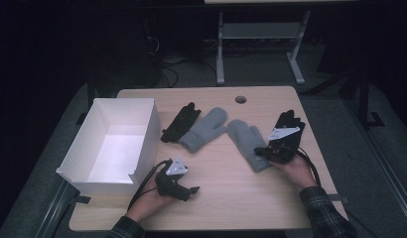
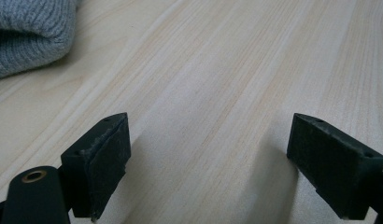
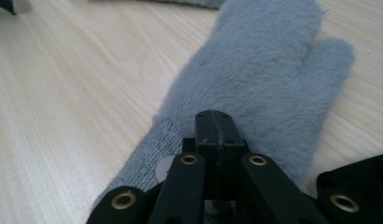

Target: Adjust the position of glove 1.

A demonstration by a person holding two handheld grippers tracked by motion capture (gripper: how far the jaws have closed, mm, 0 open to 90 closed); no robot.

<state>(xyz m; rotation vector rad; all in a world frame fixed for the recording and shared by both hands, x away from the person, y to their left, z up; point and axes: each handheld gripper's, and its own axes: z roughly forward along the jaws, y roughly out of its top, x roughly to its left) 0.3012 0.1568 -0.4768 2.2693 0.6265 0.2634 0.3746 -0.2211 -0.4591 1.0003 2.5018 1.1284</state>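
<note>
Right gripper: jaws pressed together with no gap, positioned over the knitted cuff of the right grey mitten. Whether fabric is pinched between the pads cannot be determined. This mitten lies flat on the wooden table, just beside a black glove.

Left gripper: jaws spread wide above bare tabletop, nothing between them. It sits near the white box. A second grey mitten and second black glove lie mid-table.
</note>
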